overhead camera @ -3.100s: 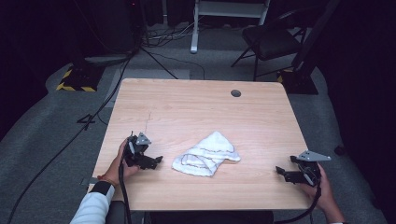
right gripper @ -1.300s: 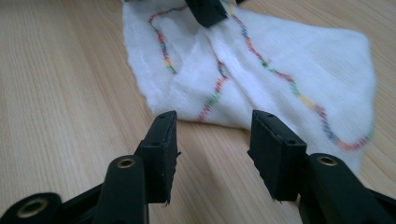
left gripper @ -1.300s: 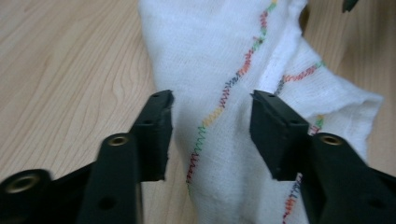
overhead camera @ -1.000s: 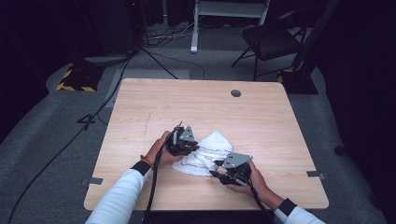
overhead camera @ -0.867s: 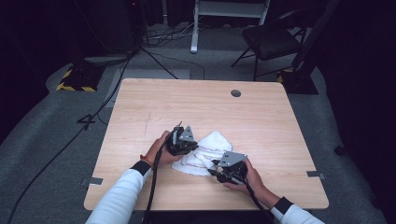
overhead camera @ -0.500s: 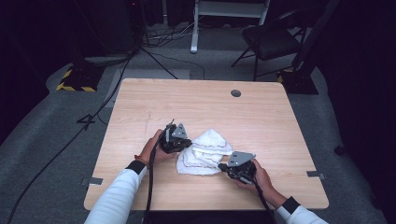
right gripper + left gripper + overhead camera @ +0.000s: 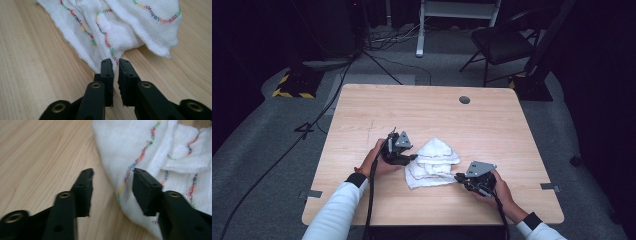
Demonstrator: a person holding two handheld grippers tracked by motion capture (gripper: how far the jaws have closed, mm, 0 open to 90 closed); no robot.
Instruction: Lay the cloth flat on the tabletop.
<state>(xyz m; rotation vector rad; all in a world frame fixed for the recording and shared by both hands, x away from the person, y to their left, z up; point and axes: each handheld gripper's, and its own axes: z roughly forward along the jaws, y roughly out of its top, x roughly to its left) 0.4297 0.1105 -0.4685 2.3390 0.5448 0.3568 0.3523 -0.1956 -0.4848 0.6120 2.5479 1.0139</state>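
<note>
A white cloth [image 7: 432, 162] with coloured wavy stitching lies crumpled on the wooden table [image 7: 437, 115], near its front middle. My left gripper [image 7: 412, 159] is at the cloth's left edge. In the left gripper view its jaws [image 7: 112, 173] have just opened wide, and the cloth's hem [image 7: 125, 185] lies loose between them, against the right-hand jaw. My right gripper [image 7: 458, 176] is at the cloth's near right corner. Its jaws [image 7: 114, 61] closed and have just eased apart slightly, still nearly together with the tip of the cloth [image 7: 117, 27] pinched between them.
A round cable hole [image 7: 464, 99] sits near the table's far edge. Bare wood surrounds the cloth on all sides. Beyond the table stand a dark chair [image 7: 507, 42] and a white stand [image 7: 457, 10], and cables run across the grey floor.
Both hands came in from the table's sides to the cloth. Over the last second the left gripper shifted left to the cloth's edge and the right gripper drew right, stretching the cloth a little.
</note>
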